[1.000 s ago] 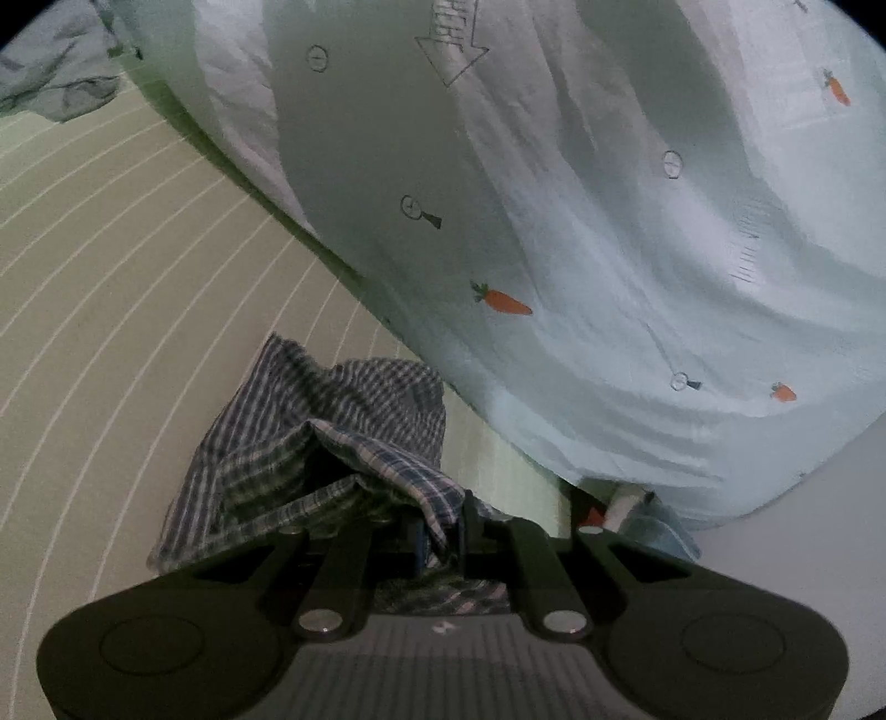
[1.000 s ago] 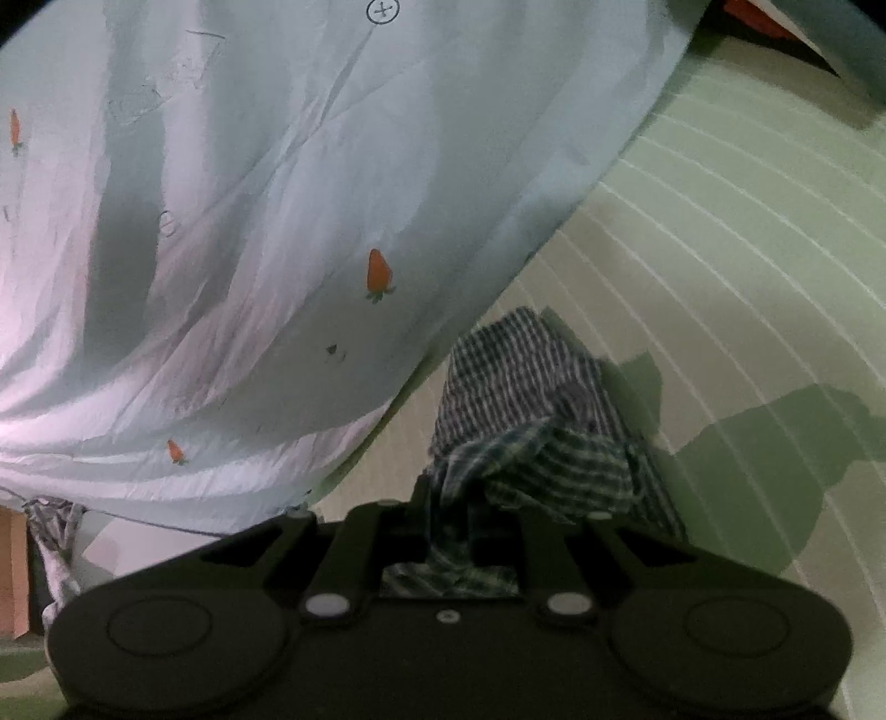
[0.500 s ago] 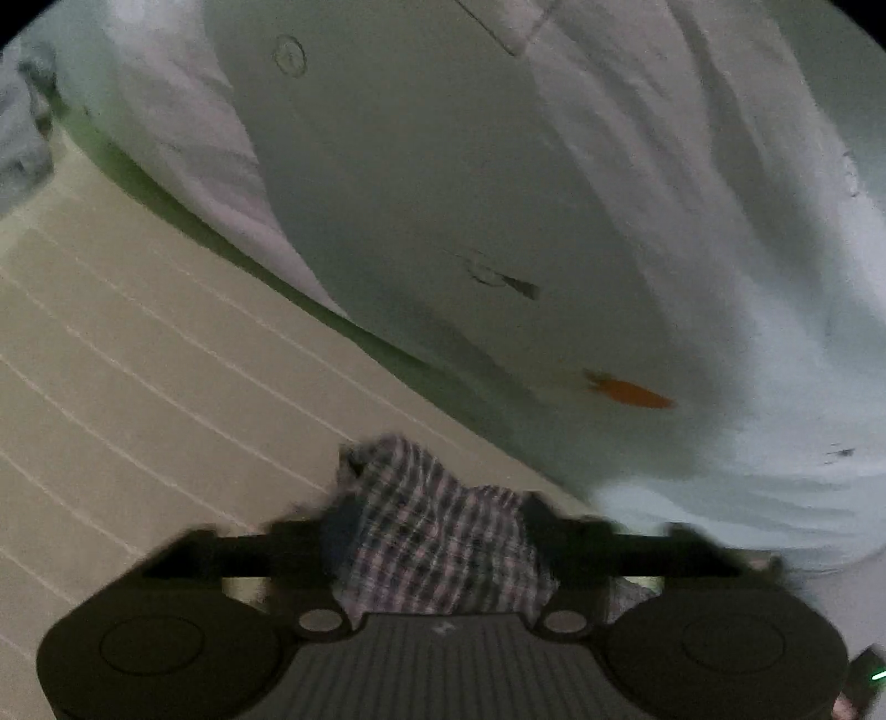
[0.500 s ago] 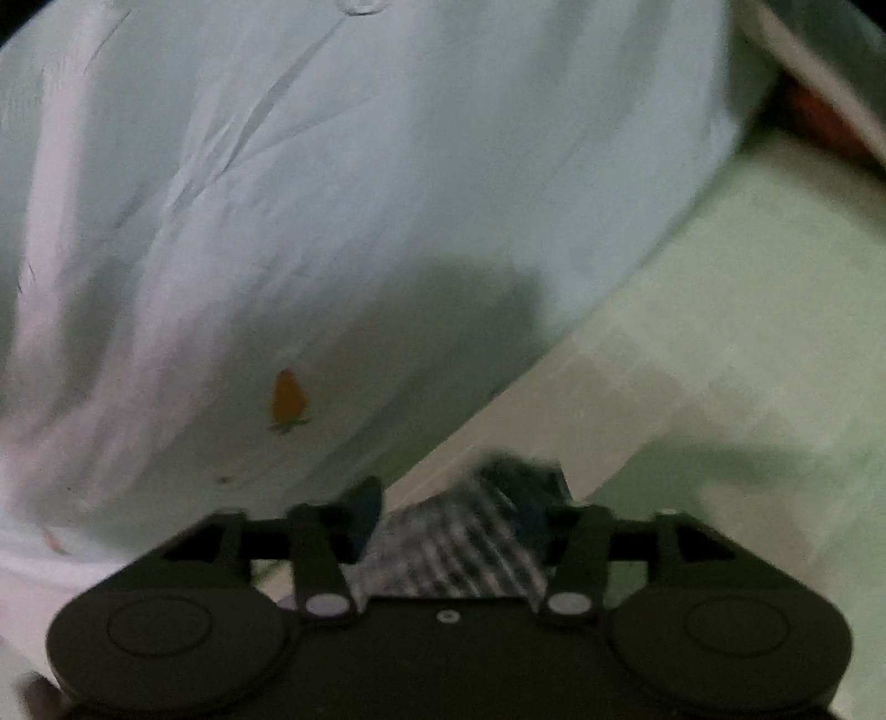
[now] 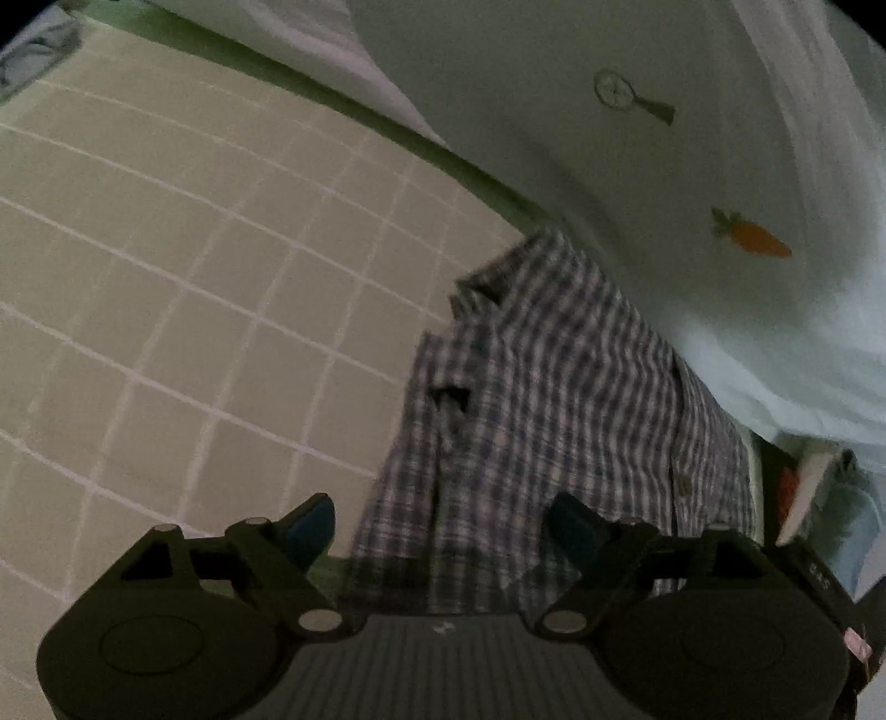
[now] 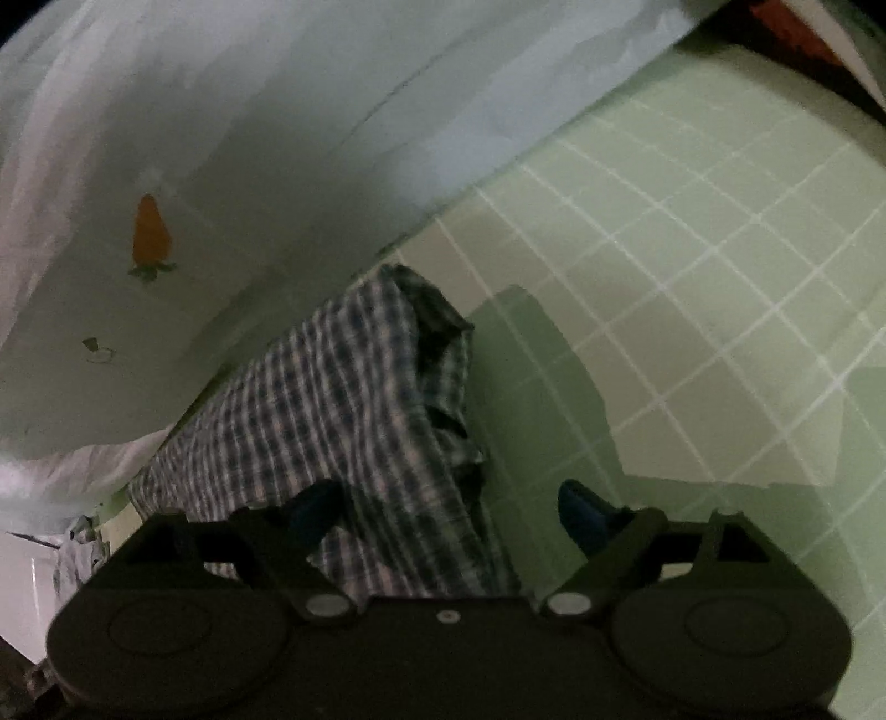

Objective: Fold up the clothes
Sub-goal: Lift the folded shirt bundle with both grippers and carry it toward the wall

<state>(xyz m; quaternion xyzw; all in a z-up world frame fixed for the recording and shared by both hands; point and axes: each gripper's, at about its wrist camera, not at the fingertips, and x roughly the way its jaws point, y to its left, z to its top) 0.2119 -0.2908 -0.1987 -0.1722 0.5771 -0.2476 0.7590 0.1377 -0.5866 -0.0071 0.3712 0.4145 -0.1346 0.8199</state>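
Note:
A blue-and-white plaid garment (image 5: 559, 410) lies in a folded, elongated bundle on the green grid mat (image 5: 194, 288). It also shows in the right wrist view (image 6: 354, 421). My left gripper (image 5: 443, 529) is open just above the garment's near end, with its jaws wide apart and nothing between them. My right gripper (image 6: 451, 512) is open too, over the other side of the bundle, with its left fingertip (image 6: 315, 507) above the cloth and its right fingertip over the mat.
A pale blue sheet with carrot prints (image 5: 692, 166) hangs along the mat's edge right behind the garment, and shows in the right wrist view (image 6: 221, 166). A crumpled blue cloth (image 5: 33, 39) lies at the mat's far left corner.
Both grippers held the plaid garment pinched one second ago. They have since opened and let it drop flat on the mat, and both have shifted and tilted.

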